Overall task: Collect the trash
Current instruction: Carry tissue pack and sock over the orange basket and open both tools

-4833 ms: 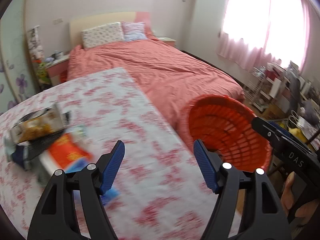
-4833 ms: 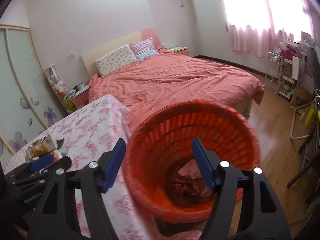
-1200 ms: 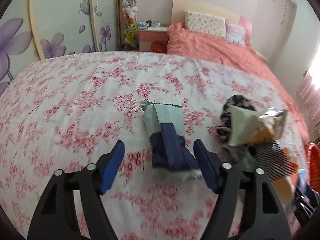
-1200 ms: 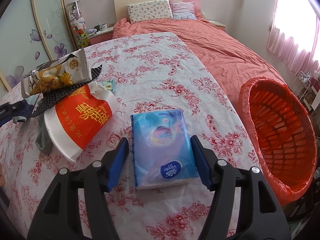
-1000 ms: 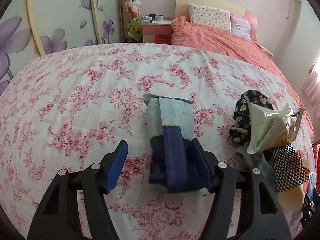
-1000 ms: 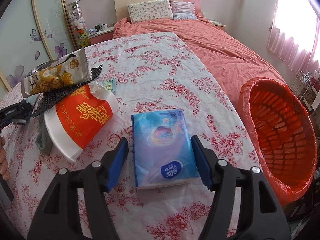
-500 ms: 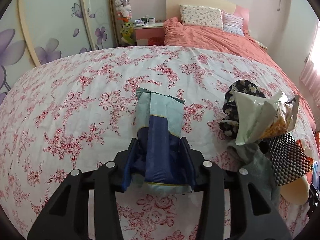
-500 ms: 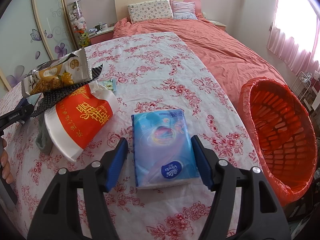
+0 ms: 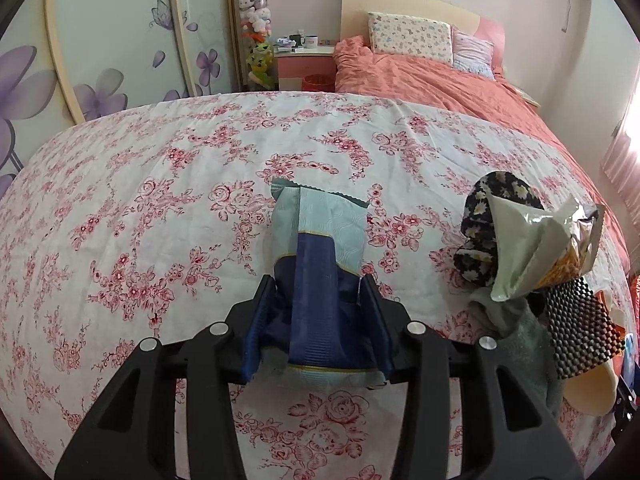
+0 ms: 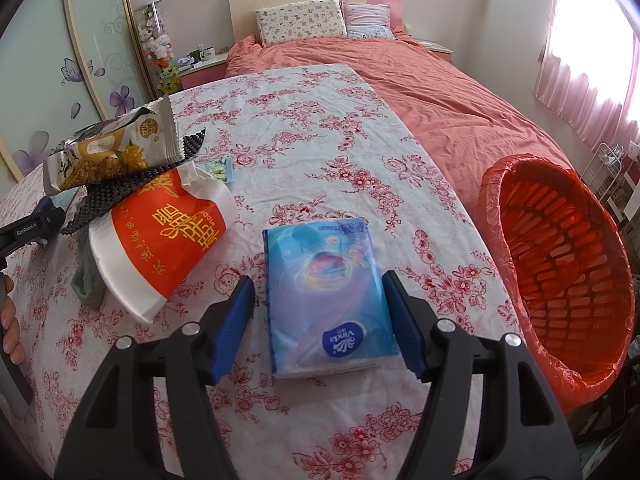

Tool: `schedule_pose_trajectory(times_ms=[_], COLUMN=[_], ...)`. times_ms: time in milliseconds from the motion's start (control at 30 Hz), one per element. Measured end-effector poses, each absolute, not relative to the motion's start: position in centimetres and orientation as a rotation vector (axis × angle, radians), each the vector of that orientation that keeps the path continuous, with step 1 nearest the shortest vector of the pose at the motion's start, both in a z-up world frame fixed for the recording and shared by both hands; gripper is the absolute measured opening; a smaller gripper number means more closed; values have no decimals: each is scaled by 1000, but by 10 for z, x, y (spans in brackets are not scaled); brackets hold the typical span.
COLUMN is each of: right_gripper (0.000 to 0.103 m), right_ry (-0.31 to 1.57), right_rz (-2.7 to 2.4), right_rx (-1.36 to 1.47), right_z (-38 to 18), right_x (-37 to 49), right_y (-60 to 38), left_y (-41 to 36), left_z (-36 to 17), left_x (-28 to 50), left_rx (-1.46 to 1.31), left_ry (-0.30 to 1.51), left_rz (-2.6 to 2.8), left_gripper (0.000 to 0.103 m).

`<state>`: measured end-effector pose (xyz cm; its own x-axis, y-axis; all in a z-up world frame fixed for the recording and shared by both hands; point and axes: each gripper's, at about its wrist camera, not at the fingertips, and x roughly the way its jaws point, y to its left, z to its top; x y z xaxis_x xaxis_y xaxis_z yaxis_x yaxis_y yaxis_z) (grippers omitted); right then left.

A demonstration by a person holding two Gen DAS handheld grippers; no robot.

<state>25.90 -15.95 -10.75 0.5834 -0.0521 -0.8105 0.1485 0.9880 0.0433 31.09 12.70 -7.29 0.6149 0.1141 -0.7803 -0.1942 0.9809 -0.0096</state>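
My left gripper [image 9: 320,320] is shut on a blue and pale-teal snack wrapper [image 9: 320,248] lying on the flowered tablecloth [image 9: 160,184]. My right gripper [image 10: 320,320] is open, its jaws on either side of a blue tissue pack [image 10: 324,296] without touching it. An orange trash basket [image 10: 560,264] with a red liner stands off the table's right edge. An opened silver and yellow snack bag [image 10: 112,148] lies on a pile at the left; it also shows in the left wrist view [image 9: 548,248].
The pile holds a black mesh mat [image 10: 136,184], a red and white paper bag [image 10: 160,236], a grey cloth [image 9: 516,344] and a black floral cloth [image 9: 488,224]. A small card [image 10: 220,170] lies beyond. A bed [image 10: 440,92] stands behind the table.
My left gripper moved in over the blue wrapper and closed on it. My right gripper stayed open around the tissue pack.
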Motion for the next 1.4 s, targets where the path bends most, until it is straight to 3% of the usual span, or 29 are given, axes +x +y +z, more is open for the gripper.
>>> schedule_pose_trajectory(times_ms=[200, 267, 333, 433, 1000, 1400], right_gripper=[65, 62, 53, 52, 51, 51], right_ry=[940, 936, 926, 922, 778, 645], right_rz=[-116, -118, -115, -87, -27, -48], right_rx=[114, 116, 125, 120, 147, 171], right_z=[-107, -107, -106, -106, -43, 6], right_x=[259, 259, 257, 255, 217, 179], right_y=[-159, -158, -158, -156, -157, -187], left_y=[123, 122, 123, 124, 133, 71], left_z=[-74, -74, -74, -73, -13, 38], left_x=[312, 312, 312, 309, 268, 231], left_rx=[-73, -64, -66, -75, -92, -51], left_ry=[896, 896, 896, 898, 771, 663], left_rz=[182, 179, 177, 175, 149, -34], left_gripper=[45, 45, 44, 43, 43, 43])
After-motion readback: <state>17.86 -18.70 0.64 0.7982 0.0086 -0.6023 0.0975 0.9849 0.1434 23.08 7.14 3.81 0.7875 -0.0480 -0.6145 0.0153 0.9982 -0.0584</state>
